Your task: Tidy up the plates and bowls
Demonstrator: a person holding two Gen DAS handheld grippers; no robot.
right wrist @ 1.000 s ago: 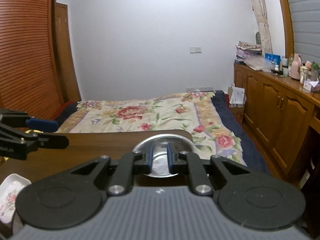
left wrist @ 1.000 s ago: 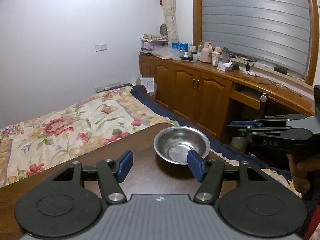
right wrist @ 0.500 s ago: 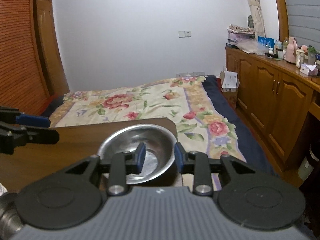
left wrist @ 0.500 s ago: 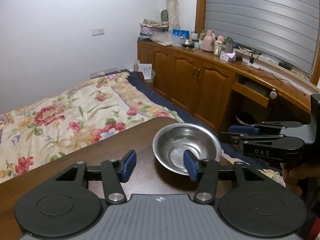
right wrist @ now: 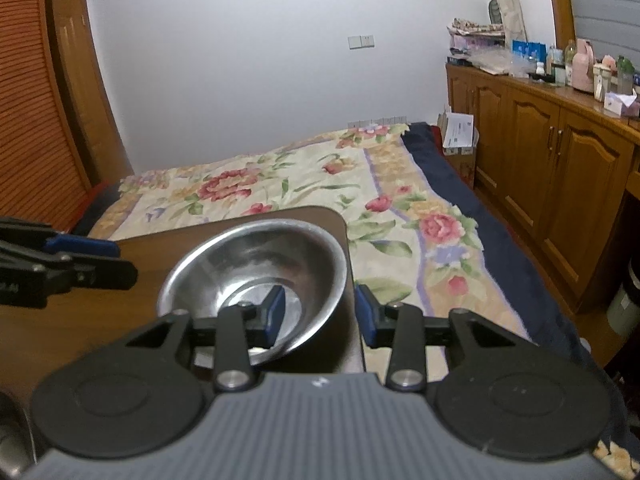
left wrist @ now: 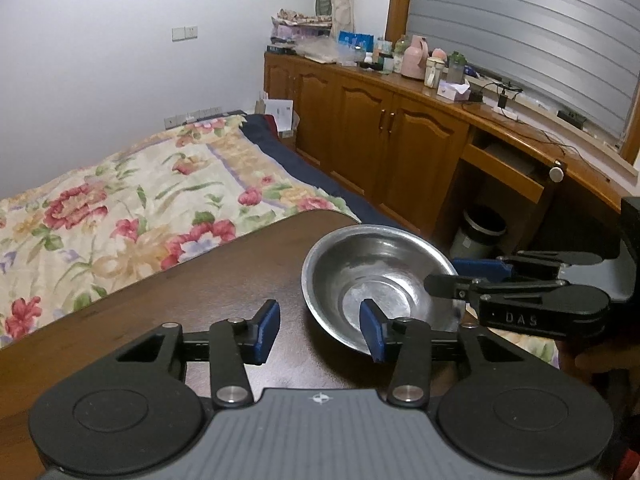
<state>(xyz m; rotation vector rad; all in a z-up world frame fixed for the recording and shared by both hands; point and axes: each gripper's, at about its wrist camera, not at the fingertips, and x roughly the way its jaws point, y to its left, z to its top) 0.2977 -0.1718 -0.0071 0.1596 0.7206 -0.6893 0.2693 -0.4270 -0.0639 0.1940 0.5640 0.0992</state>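
steel bowl [left wrist: 380, 280]: 1 | grippers: 2 | table [left wrist: 224, 276]: 1 | bed [left wrist: 132, 204]: 1

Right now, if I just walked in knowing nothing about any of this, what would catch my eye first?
Probably the shiny steel bowl at the corner of the dark wooden table, with the right gripper open astride its near rim, one blue pad inside, one outside. The left gripper waits open beside it. Behind the table lies a bed with a bright floral quilt.

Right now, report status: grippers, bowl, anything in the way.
Left gripper open, empty, beside the bowl. Right gripper open, straddling the bowl's near rim, not closed. Bowl on the table near its corner. Nothing in the way.
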